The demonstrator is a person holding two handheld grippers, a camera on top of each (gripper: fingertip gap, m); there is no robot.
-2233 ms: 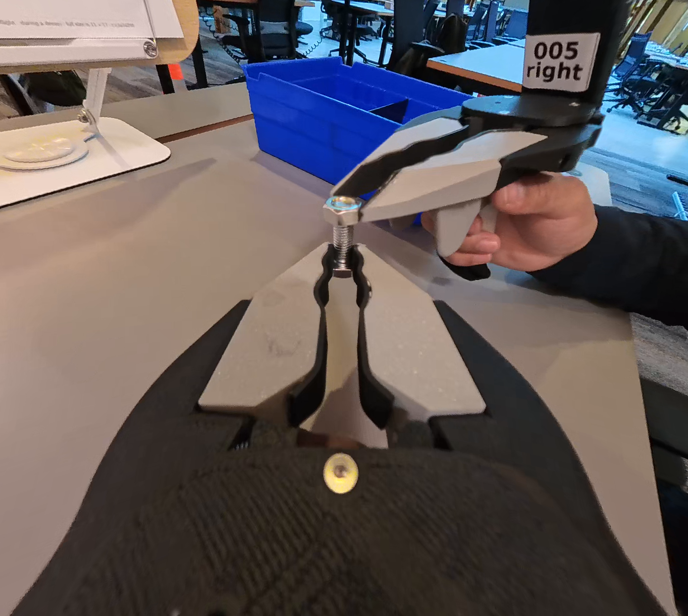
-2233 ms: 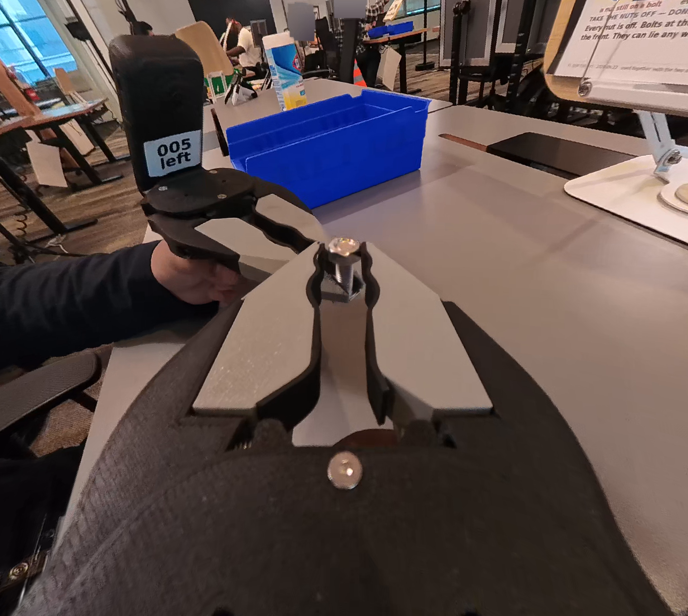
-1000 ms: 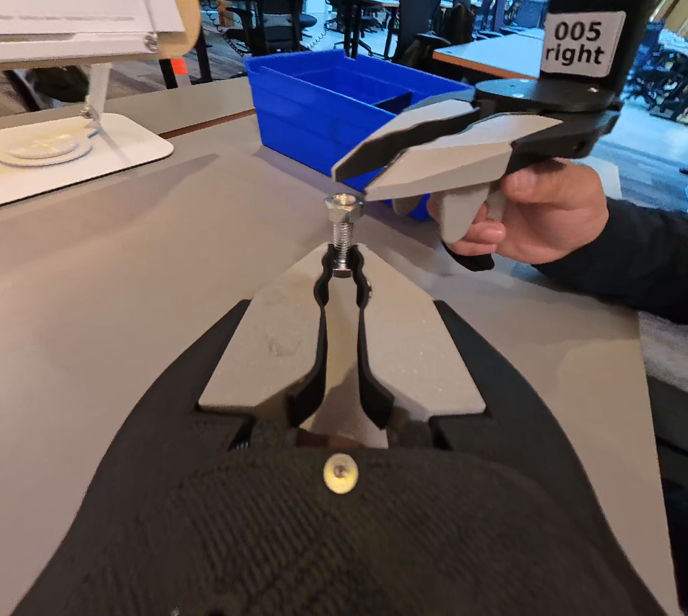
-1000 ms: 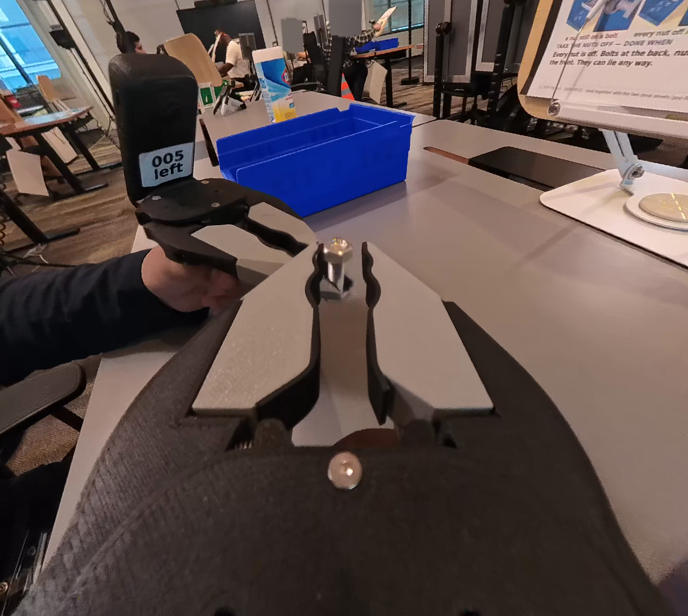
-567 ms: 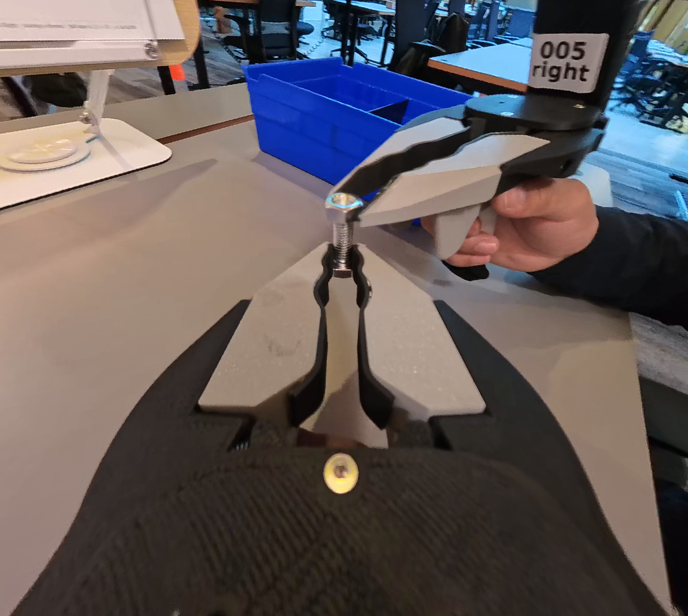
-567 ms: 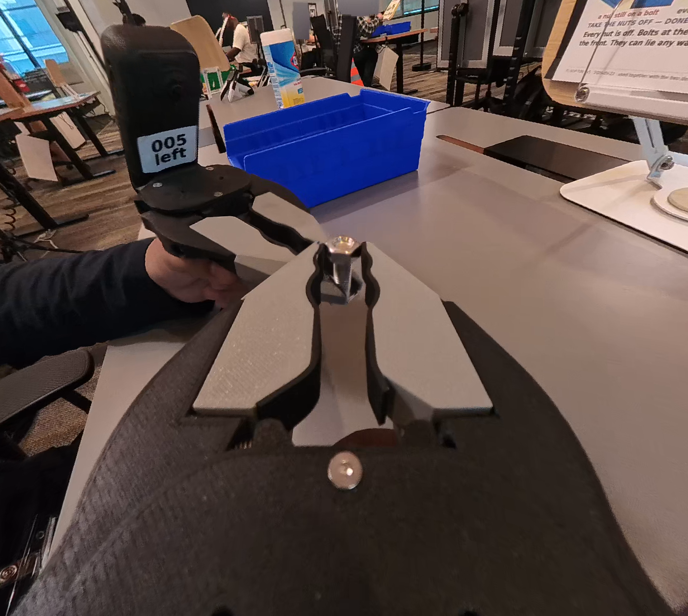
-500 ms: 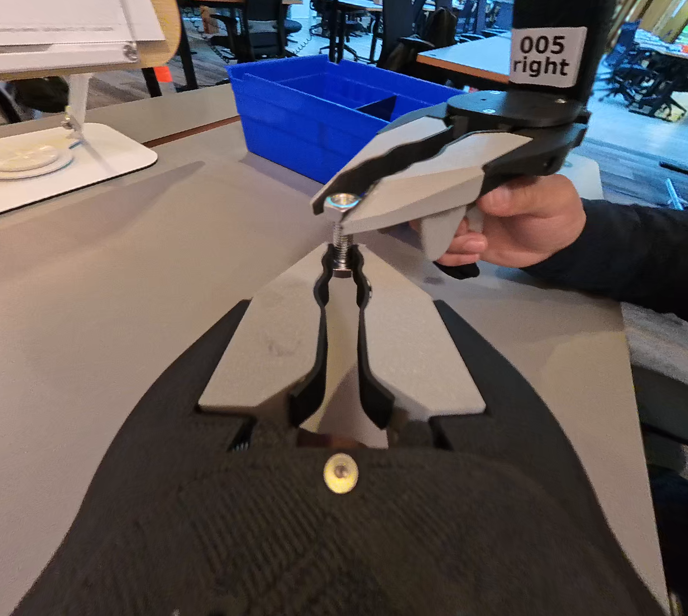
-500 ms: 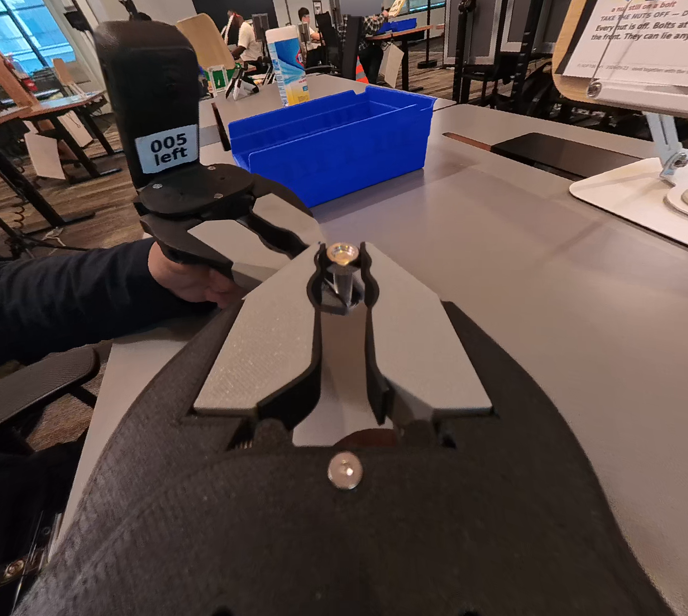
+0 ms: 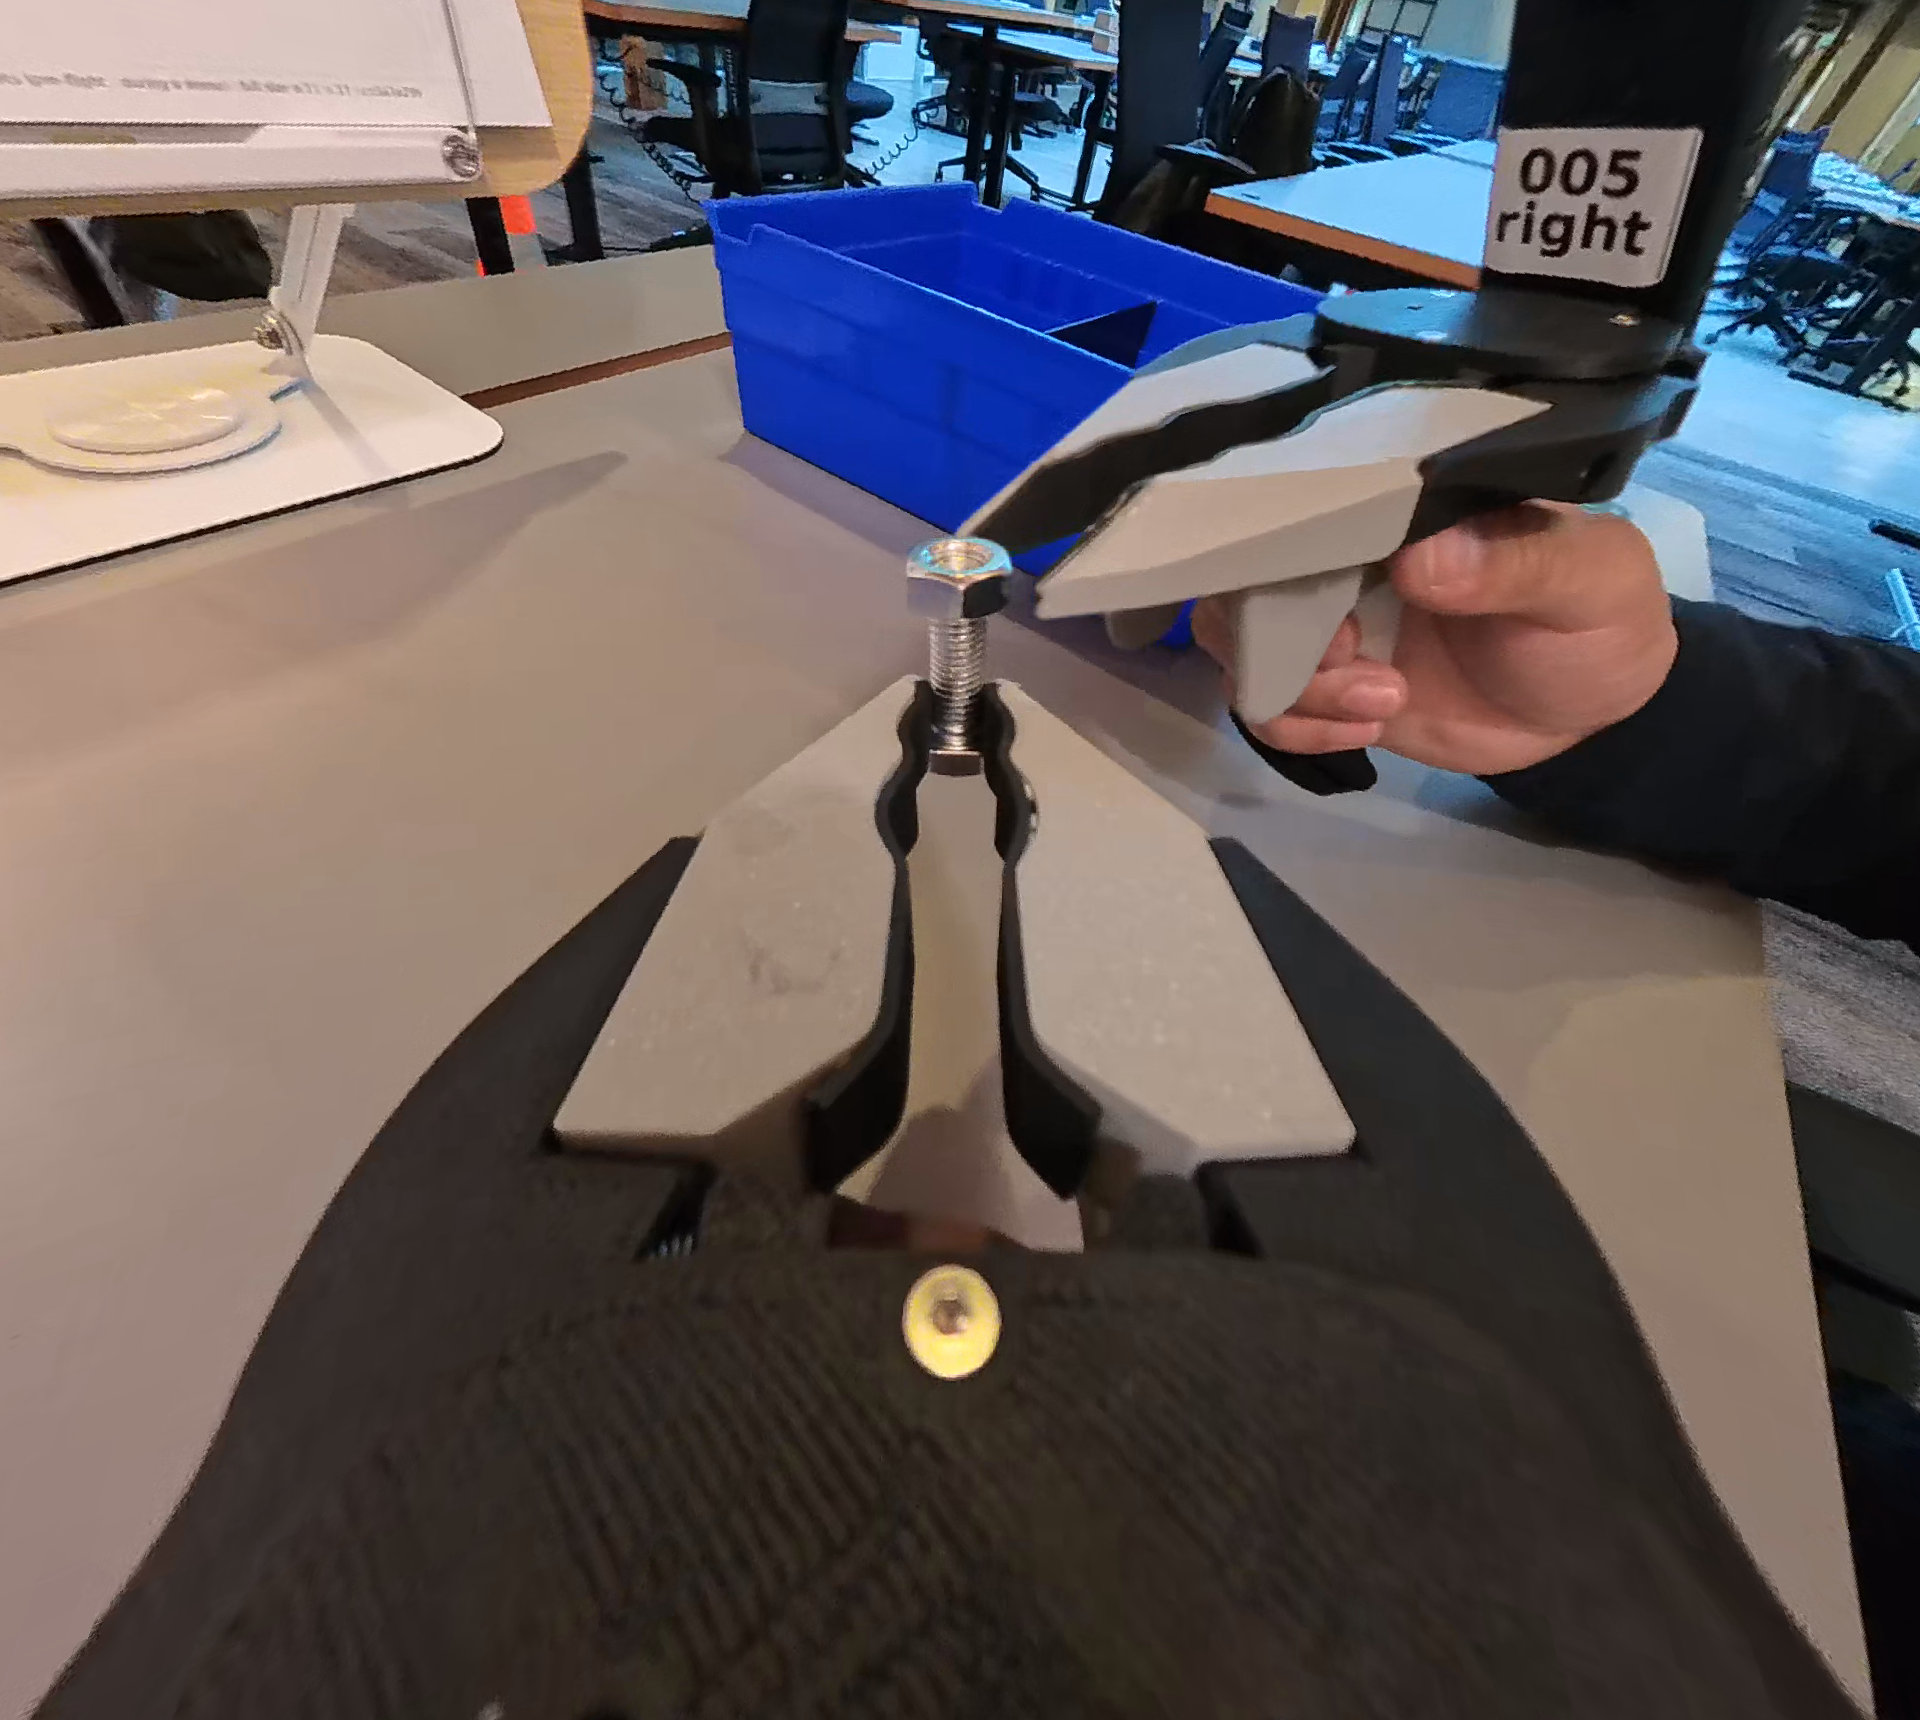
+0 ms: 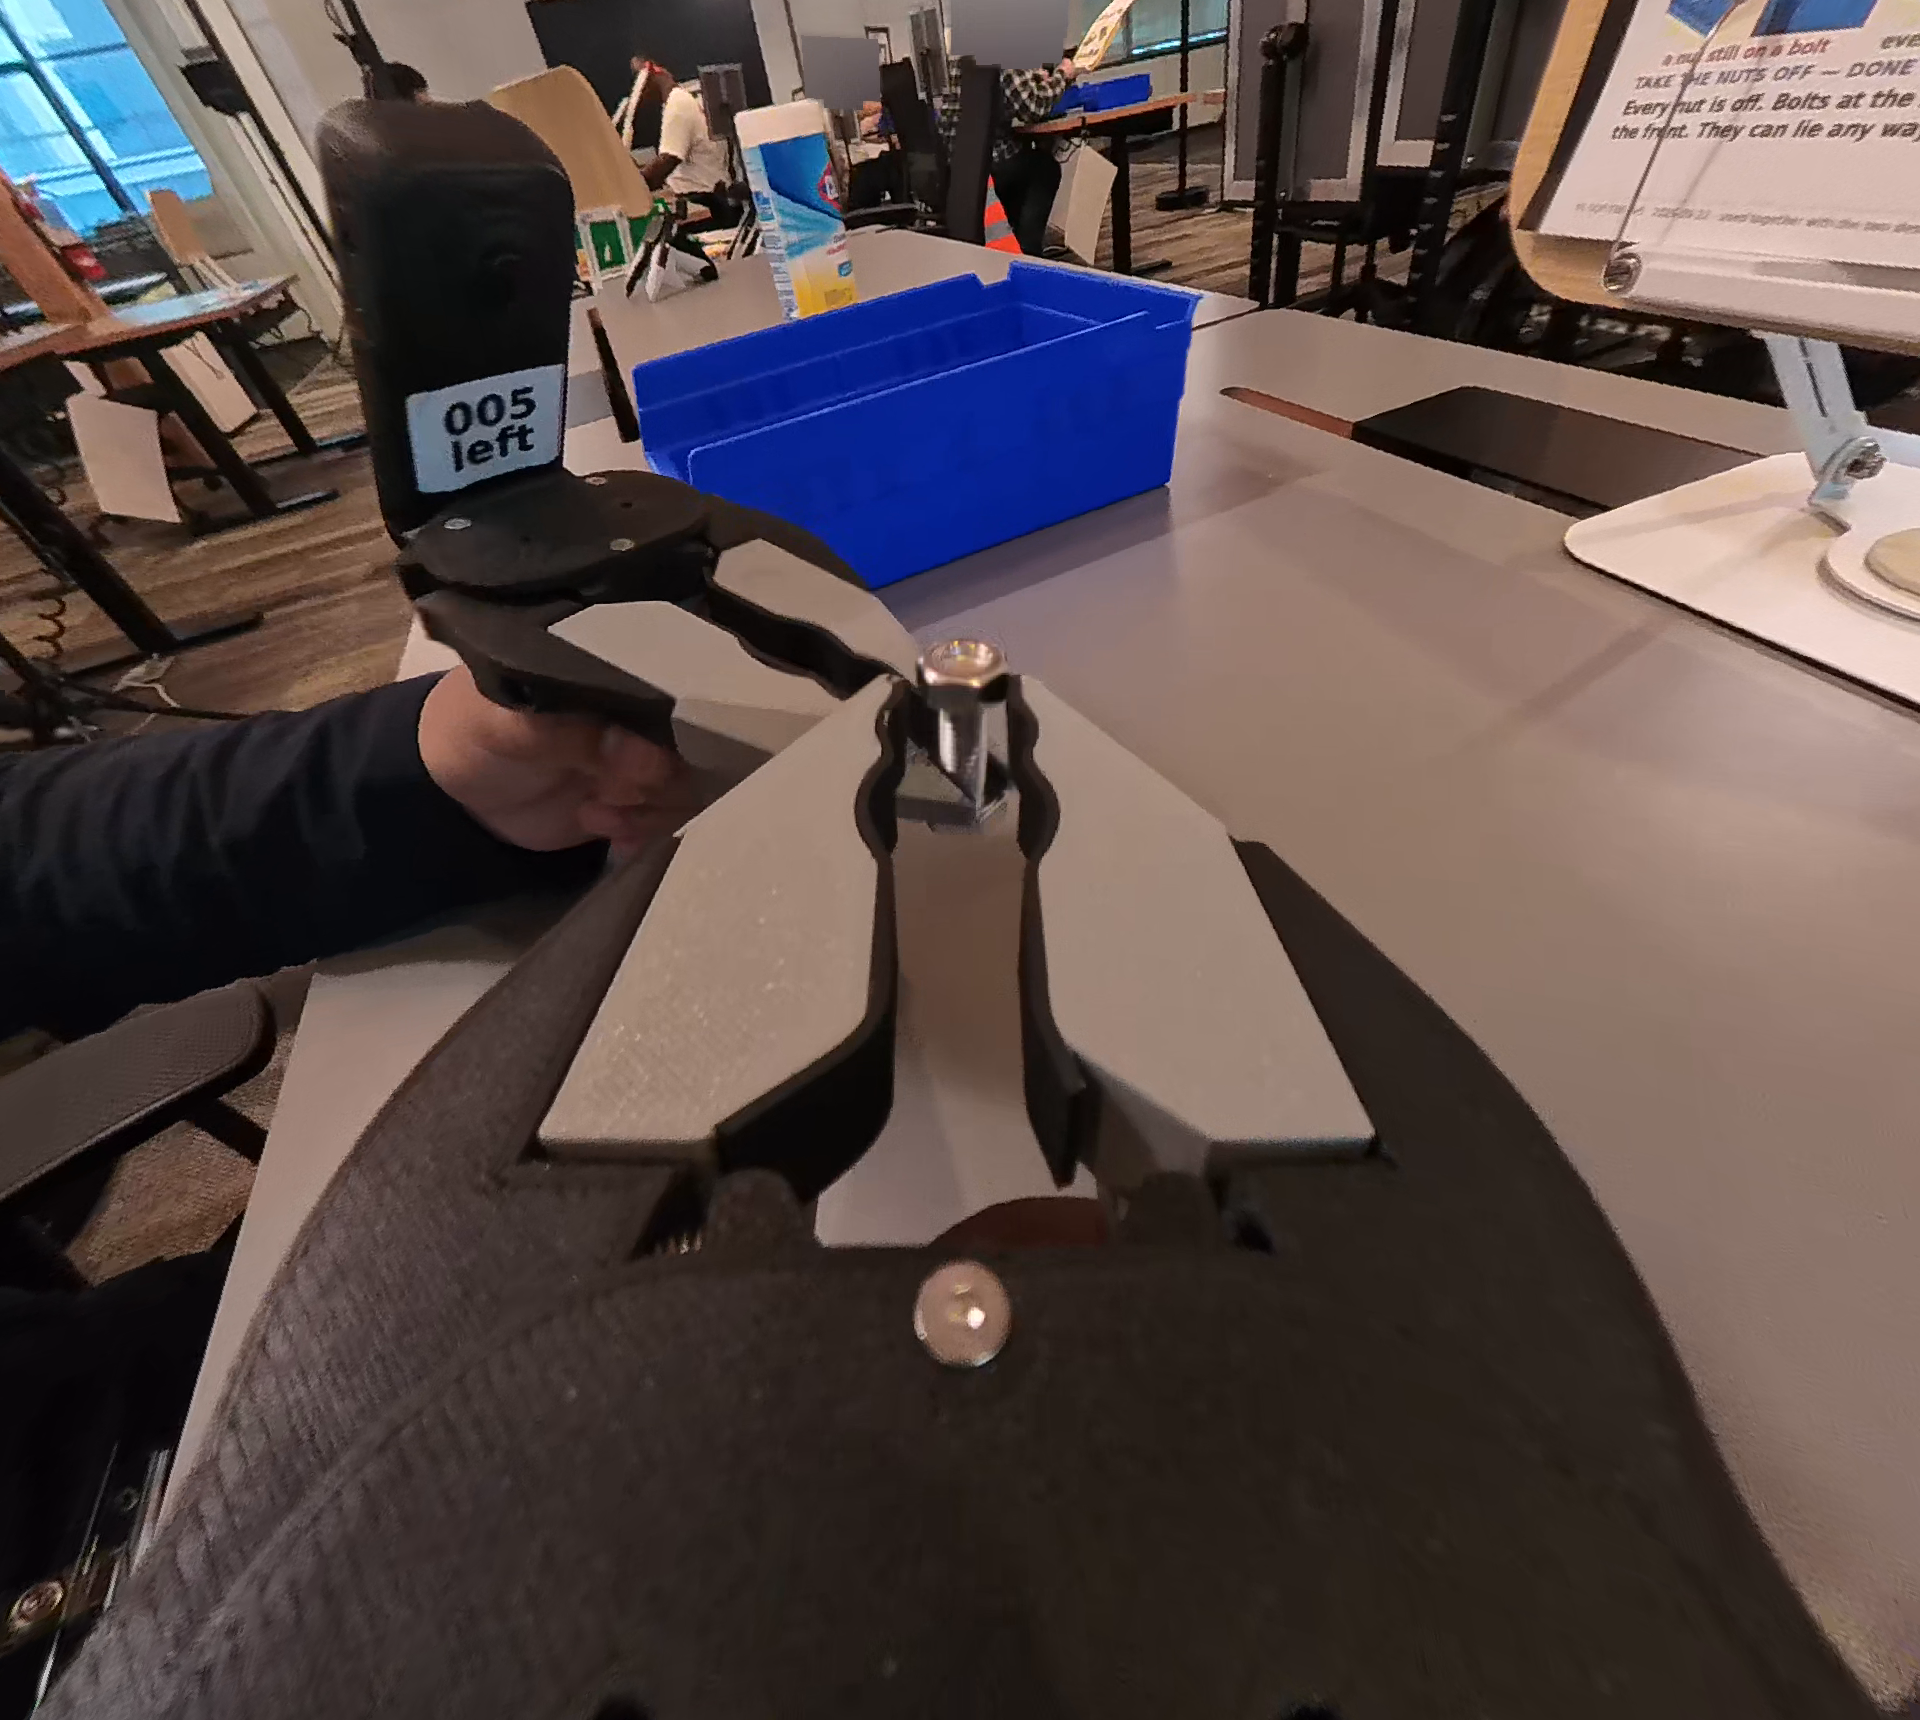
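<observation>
Bolt (image 9: 954, 678) stood upright above the grey table (image 9: 312, 735), threaded shank vertical, a hex nut (image 9: 957, 576) sitting at its top end. Left gripper (image 9: 956, 735) was clamped on the bolt's lower end, the head pinched between its dark inner pads. Right gripper (image 9: 1023, 574), seen from the left wrist view, came in from the right at nut height, its fingertips just beside the nut and slightly parted; contact with the nut could not be told for certain. In the right wrist view the nut (image 10: 961, 668) and bolt (image 10: 964, 751) stood in the gap between the right gripper's (image 10: 956, 714) fingers, which were spread wider than the nut. A person's hand (image 9: 1496, 662) in a dark sleeve gripped the right gripper's handle. Blue bin (image 9: 935, 361) stood behind on the table, near the right gripper. A white-based document stand (image 9: 239, 423) stood at far left, well apart.
</observation>
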